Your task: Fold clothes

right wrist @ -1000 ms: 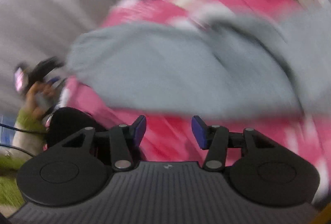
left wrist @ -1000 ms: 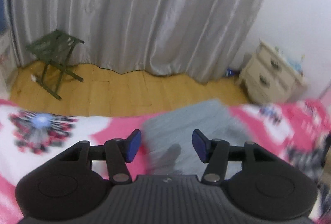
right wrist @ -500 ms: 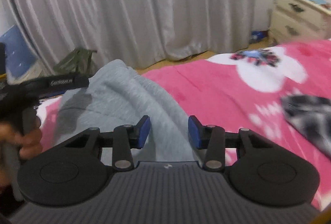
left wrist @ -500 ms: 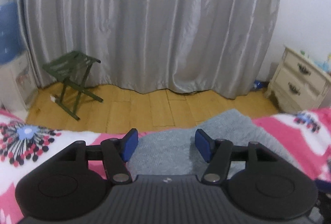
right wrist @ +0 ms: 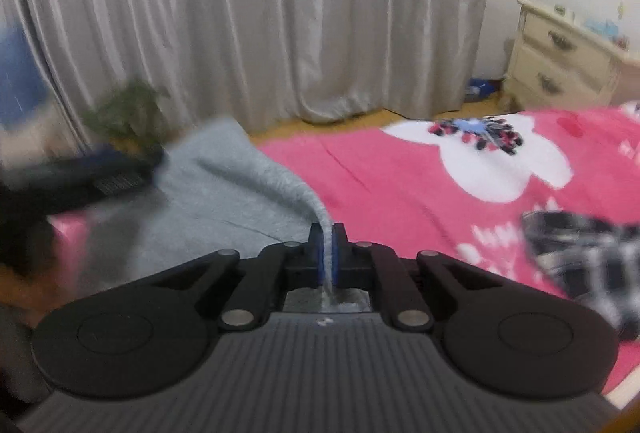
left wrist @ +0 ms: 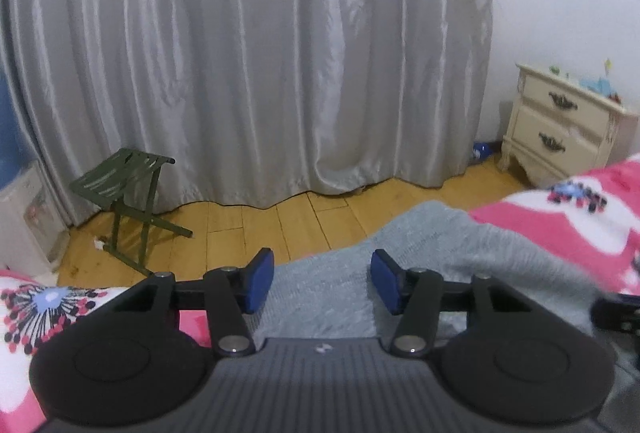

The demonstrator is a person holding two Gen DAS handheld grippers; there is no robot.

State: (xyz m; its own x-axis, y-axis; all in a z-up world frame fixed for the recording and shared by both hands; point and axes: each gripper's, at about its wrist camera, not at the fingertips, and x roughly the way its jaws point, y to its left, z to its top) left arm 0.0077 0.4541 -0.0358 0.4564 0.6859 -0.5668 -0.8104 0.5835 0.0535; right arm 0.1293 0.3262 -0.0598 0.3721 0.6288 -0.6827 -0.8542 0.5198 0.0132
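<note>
Since the earlier frames the right gripper [right wrist: 328,253] has been swung from a blurred pass over the bedding to a settled place at the garment's edge, and its jaws have just been closing, with cloth between them. By the left gripper [left wrist: 322,281] a smaller shift has been made; its jaws have narrowed slightly, nothing being pinched.

In the left wrist view, a white unit with a blue top [left wrist: 24,209] is seen at nine o'clock, and a green folding stool [left wrist: 128,201] just right of it on the wooden floor [left wrist: 256,225]. A grey curtain [left wrist: 248,53] fills the upper field from ten to one o'clock. The left gripper's blue pads [left wrist: 258,279] are held apart at six o'clock, released, above the grey garment [left wrist: 332,289], which is spread on the pink flowered blanket [left wrist: 560,221] from six toward three o'clock. A cream nightstand [left wrist: 560,125] stands at two o'clock.

In the right wrist view, the other gripper is seen as a dark blurred shape at nine o'clock, beside the garment's far part. The garment lies from nine to six o'clock on the blanket, and a raised ridge of it runs down into the right gripper's pads, which are clenched on that fold. A black-and-white checked cloth [right wrist: 584,253] lies at four o'clock, blurred.
</note>
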